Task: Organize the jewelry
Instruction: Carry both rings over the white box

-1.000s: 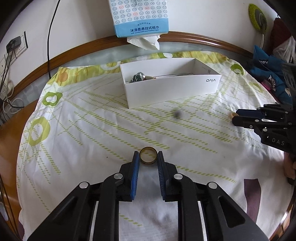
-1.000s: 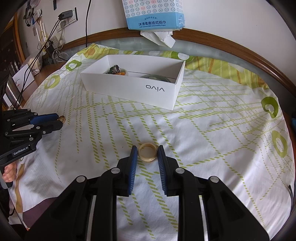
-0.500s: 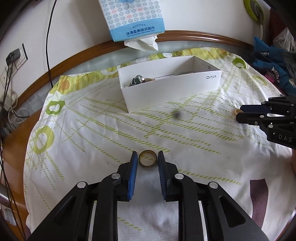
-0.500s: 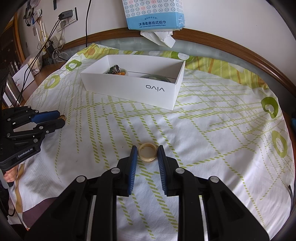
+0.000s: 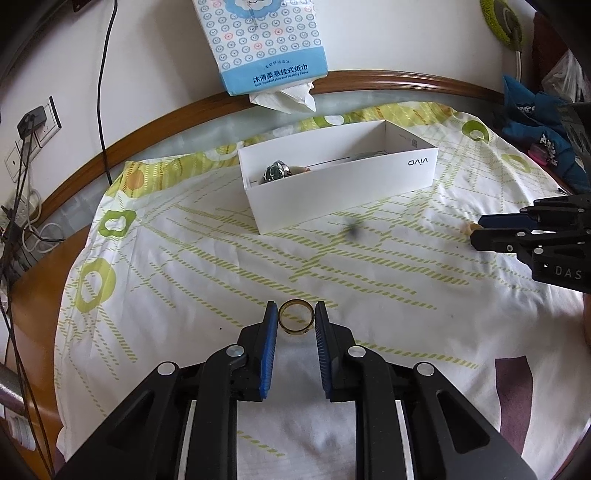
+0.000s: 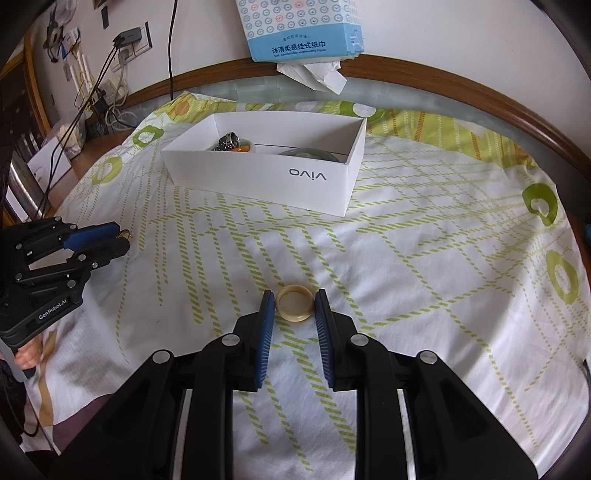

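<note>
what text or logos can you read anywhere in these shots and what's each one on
"vivo", upside down, on the white box.
"DAS", cut off at the picture's edge, on the right gripper body.
"GenRobot.AI" on the left gripper body.
Chinese characters on the tissue pack on the wall, with a small English line under them that starts "Soft, Comfortable and Healthy"; the rest is too small to read.
A small printed label inside the box is too small to read.
</note>
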A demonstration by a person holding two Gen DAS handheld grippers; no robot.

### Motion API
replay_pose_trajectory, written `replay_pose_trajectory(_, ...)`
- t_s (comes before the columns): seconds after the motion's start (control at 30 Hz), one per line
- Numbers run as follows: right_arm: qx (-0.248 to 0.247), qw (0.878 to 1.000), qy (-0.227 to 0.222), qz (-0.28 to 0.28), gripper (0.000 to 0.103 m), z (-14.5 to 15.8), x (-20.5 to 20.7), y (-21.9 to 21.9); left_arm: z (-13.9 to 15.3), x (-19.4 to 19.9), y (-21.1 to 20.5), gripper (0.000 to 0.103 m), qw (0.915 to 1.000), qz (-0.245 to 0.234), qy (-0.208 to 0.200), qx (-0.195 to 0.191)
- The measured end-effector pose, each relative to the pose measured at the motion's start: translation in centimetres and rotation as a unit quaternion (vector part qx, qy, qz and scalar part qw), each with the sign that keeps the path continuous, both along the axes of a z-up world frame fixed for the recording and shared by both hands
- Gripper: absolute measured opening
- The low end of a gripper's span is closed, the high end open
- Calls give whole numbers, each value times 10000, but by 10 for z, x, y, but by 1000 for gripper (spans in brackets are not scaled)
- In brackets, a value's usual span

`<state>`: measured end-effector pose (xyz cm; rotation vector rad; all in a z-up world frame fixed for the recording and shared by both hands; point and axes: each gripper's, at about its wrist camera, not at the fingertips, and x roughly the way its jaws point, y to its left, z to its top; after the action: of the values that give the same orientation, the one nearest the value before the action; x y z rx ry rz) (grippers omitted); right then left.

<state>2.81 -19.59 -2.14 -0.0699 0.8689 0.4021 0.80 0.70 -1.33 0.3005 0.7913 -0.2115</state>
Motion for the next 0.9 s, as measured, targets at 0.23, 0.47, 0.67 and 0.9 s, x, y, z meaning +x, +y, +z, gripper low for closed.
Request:
replay_pose_trajectory(0.23,127,9999,29,-81,22,0,-10,-4,2,-8,-3,20,10000,18,-16,-27)
replay_pose_trajectory(0.47,225,9997,14,-64,22,1,-32,-4,1,-24,-4,20,9998,-45,107,-152)
replay_pose_trajectory(0.67,497,9984,-212,-186,22,17,-54,-8,29,-37,-5,20,9993,-81,-33,-368)
replay_pose_trajectory(0.9,1025,9875,-1155,-333,22,105,-56,-19,117,-24,-15,20,9944,-178,-870,-571)
